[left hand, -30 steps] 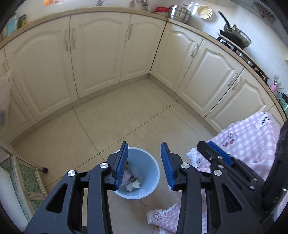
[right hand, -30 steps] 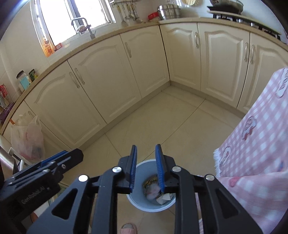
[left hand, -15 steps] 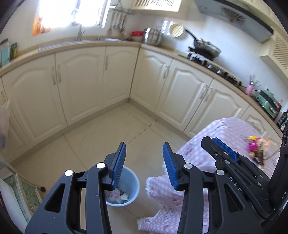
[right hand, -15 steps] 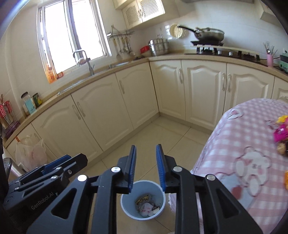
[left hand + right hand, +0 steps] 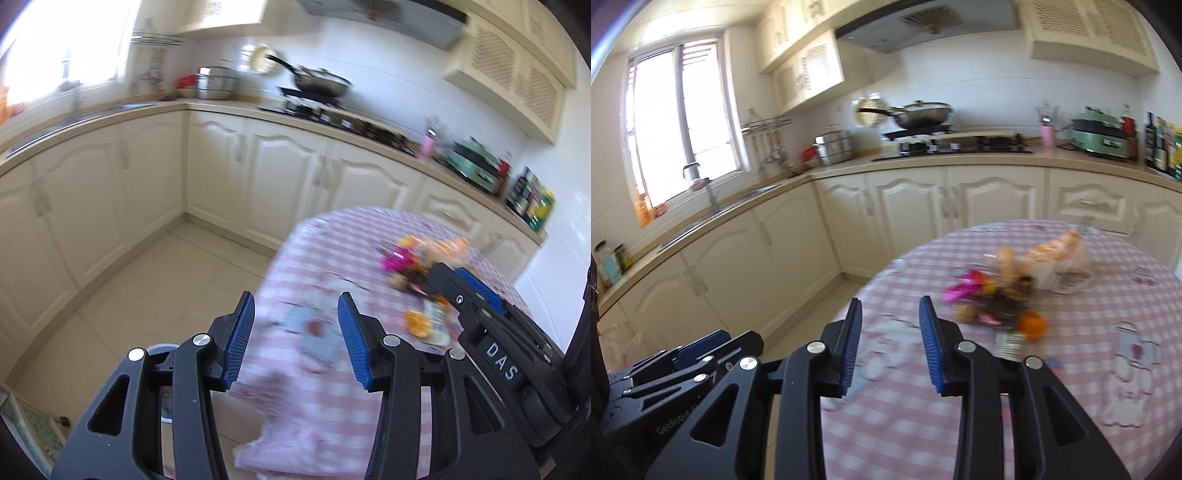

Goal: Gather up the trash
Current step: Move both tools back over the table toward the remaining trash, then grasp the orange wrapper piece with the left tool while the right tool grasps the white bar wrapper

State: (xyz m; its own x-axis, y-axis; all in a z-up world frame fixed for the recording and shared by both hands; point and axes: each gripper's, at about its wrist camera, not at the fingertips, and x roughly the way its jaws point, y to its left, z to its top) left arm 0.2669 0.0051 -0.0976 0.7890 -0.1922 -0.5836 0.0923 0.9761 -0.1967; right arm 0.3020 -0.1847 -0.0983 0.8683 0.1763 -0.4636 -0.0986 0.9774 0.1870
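Above the near edge of the pink-checked table [image 5: 923, 424], the left tool [image 5: 295, 332] and right tool [image 5: 890, 339] are both empty, jaws opening with nothing between them. Farther in, near the table's middle, lies the blurred trash pile [image 5: 1001, 295] of wrappers and orange peel.

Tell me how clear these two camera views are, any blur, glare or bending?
Left wrist view: heavy motion blur smears the pink checked tablecloth and the trash pile; the window is blown out white; the left gripper is sharp. Right wrist view: milder blur on the pile, sharp right gripper, bright window. Both bend the counters, fisheye style.
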